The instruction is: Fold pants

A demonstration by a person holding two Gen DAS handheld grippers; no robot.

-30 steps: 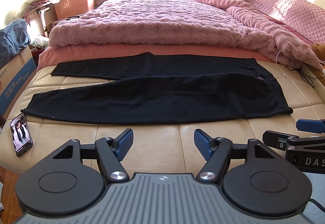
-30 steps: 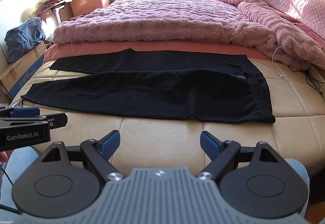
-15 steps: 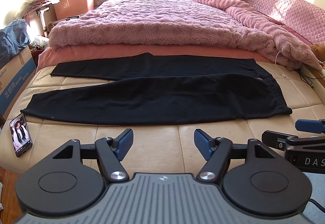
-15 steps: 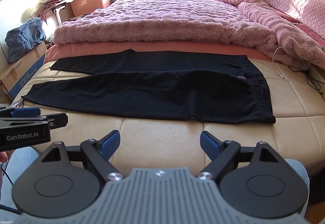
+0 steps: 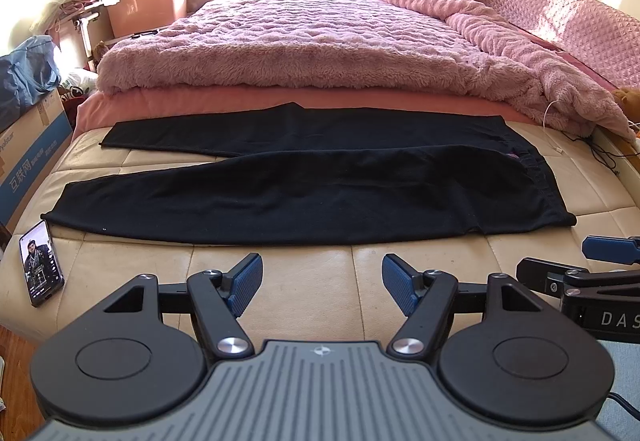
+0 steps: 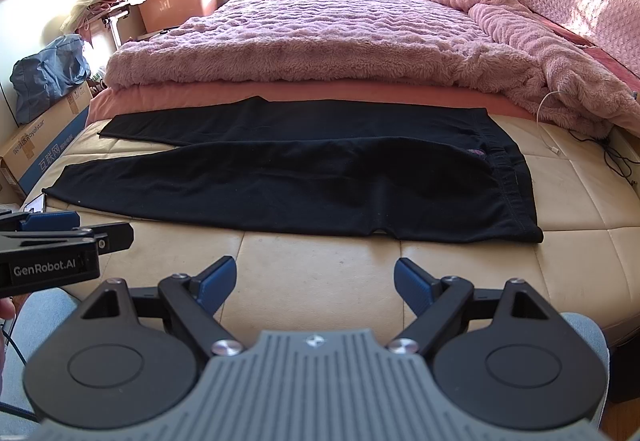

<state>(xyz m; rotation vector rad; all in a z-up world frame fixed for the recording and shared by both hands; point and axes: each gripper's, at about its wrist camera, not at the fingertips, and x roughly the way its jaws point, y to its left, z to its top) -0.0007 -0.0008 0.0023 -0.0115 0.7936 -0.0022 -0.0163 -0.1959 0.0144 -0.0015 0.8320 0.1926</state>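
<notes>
Two grippers hang side by side over the near edge of the bed (image 5: 280,265), both angled down toward the black pants (image 5: 312,197), which lie spread flat at twelve o'clock from each claw. The waistband points to three o'clock and the two legs splay toward nine, likely laid open this way so that one leg can be brought over the other first. The left gripper (image 5: 322,283) has its blue pads wide apart with nothing between them; the right gripper (image 6: 315,283) stands equally spread and empty. Neither touches the cloth, which suggests folding has not begun.

Only the left view shows the whole phone (image 5: 41,263), at about ten o'clock from the claw, near the leg hem and worth avoiding. The right view shows the waistband corner (image 6: 528,233) more fully, and a denim-clad knee (image 6: 584,325) beside the bed.
</notes>
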